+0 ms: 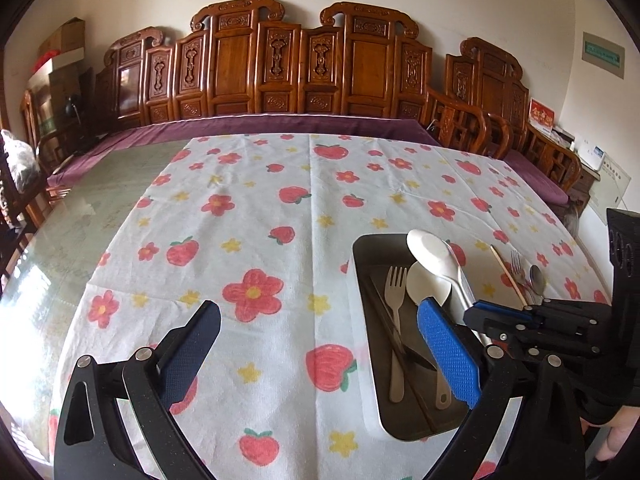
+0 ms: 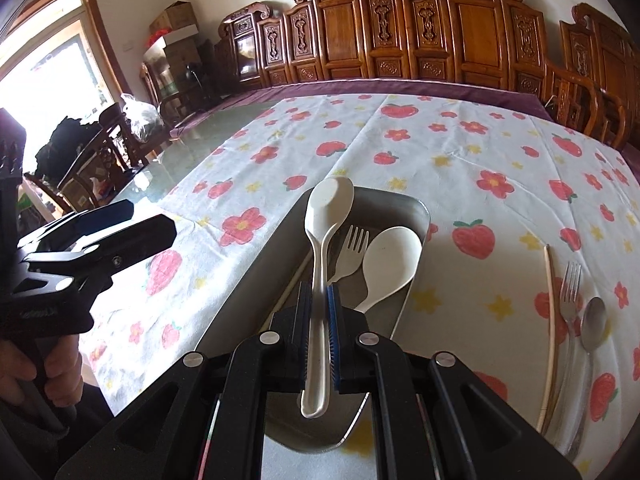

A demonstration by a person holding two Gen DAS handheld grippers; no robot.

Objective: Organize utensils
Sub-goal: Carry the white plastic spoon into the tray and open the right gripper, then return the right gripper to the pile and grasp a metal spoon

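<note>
A metal tray (image 1: pixel 360 280) (image 2: pixel 416 208) lies on the floral cloth. In it lie a cream fork (image 1: pixel 394 300) (image 2: pixel 352 252), a cream spoon (image 1: pixel 426 284) (image 2: pixel 390 264) and chopsticks (image 1: pixel 384 320). My right gripper (image 2: pixel 319 296) (image 1: pixel 480 310) is shut on a white spoon (image 2: pixel 324 220) (image 1: pixel 434 254), holding it over the tray with the bowl pointing away. My left gripper (image 1: pixel 320 318) is open and empty, low over the cloth left of the tray; its right finger overlaps the tray's near end. Right of the tray lie a chopstick (image 2: pixel 551 320) (image 1: pixel 508 274), a metal fork (image 2: pixel 570 296) (image 1: pixel 517 266) and a metal spoon (image 2: pixel 594 324) (image 1: pixel 537 278).
The cloth (image 1: pixel 260 208) covers part of a glass-topped table (image 1: pixel 100 216). A carved wooden bench (image 1: pixel 280 68) with a purple cushion runs along the far edge. Chairs and boxes (image 2: pixel 100 148) stand at the left.
</note>
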